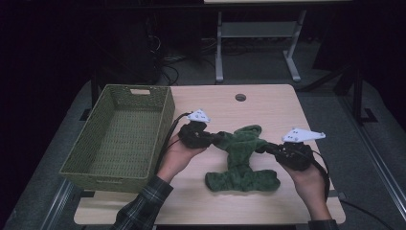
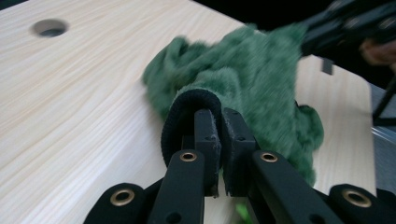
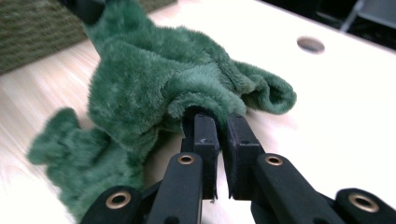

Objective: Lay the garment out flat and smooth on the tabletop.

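both hand-held grippers, left (image 1: 218, 139) and right (image 1: 268, 147), clamped on green towel (image 1: 242, 160), bare desk (image 1: 268, 103) behind, basket (image 1: 122, 136) at left edge

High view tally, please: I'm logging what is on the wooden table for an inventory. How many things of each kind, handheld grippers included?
Fuzzy green cloth garment: 1
Olive-green woven rectangular basket: 1
Black two-jaw handheld grippers: 2, the left gripper and the right gripper, each shut on the garment
Total: 4
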